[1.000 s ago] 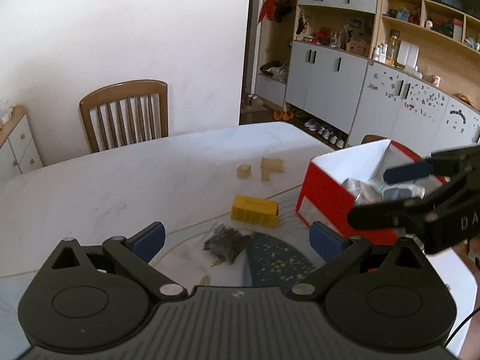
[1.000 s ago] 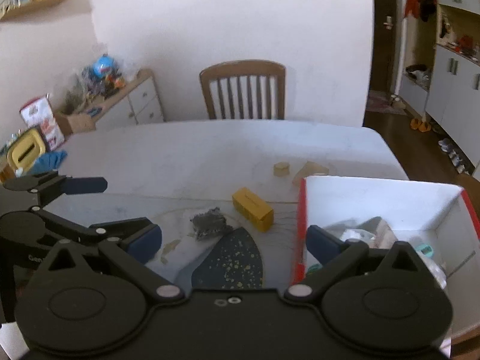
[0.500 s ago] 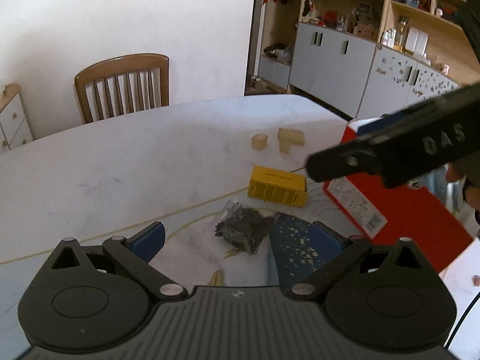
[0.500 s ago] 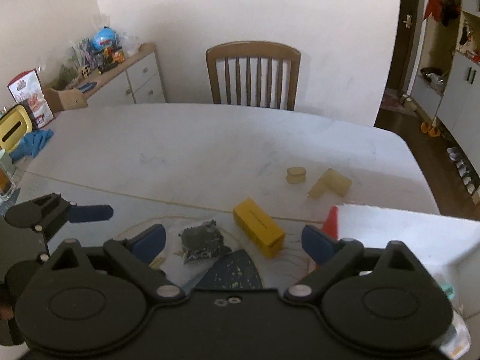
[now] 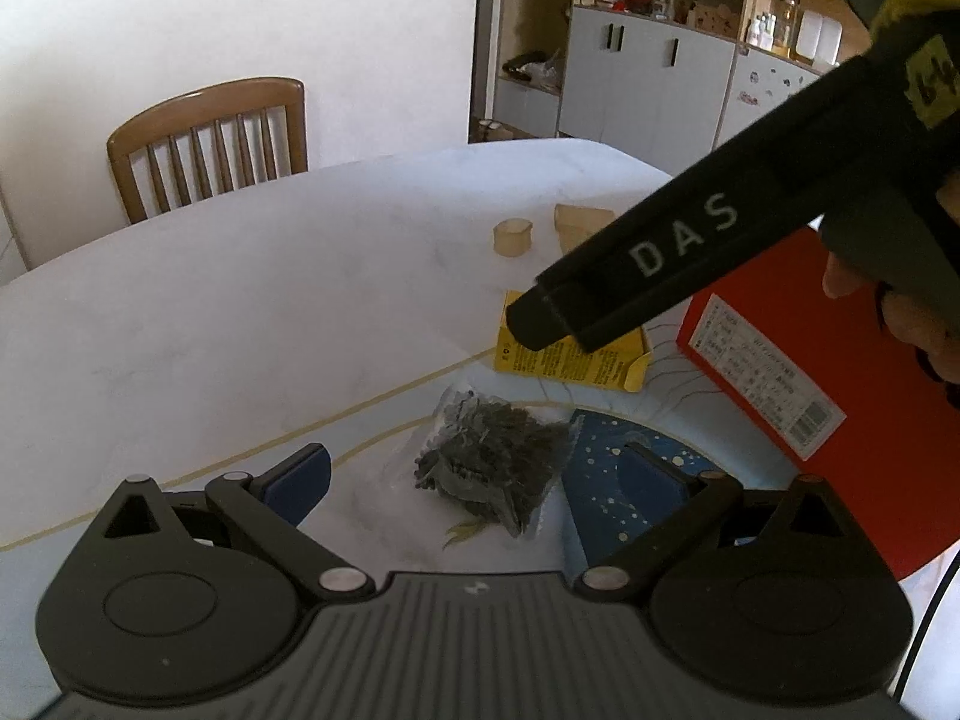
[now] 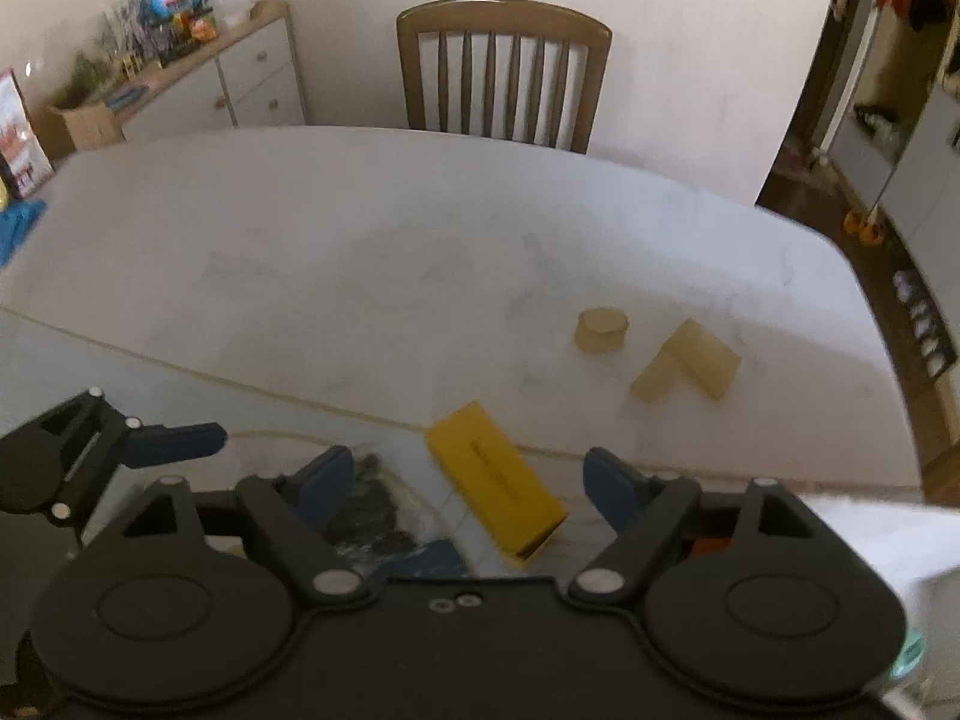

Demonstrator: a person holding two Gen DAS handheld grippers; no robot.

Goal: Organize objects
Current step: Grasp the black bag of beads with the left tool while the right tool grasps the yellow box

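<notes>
The yellow box (image 6: 497,492) lies flat on the table (image 6: 360,252) between the two blue pads of the right gripper (image 6: 468,483), a bit toward the right pad at 3 o'clock, and the pads do not touch it. The jaws of this gripper are closing, with the box in the gap. A clear bag of dark bits (image 6: 366,510) lies just beside the left pad, at 9 o'clock from the box. In the left wrist view, the same bag (image 5: 492,462) sits in front of the left gripper (image 5: 486,480), between its wide-apart jaws, which hold nothing; only its left blue pad shows. A red box (image 5: 774,360) stands at 3 o'clock from the bag, and a dark blue spotted piece (image 5: 624,468) lies at 4 o'clock. Far across the white table, at 1 o'clock from the yellow box, sit a small round block (image 6: 602,330) and an L-shaped block (image 6: 690,363), near each other. A brown chair (image 6: 504,66) stands at 12 o'clock by a white wall. The right gripper's black body points down over the yellow box, and fingers of the hand (image 5: 900,312) grip its handle.
</notes>
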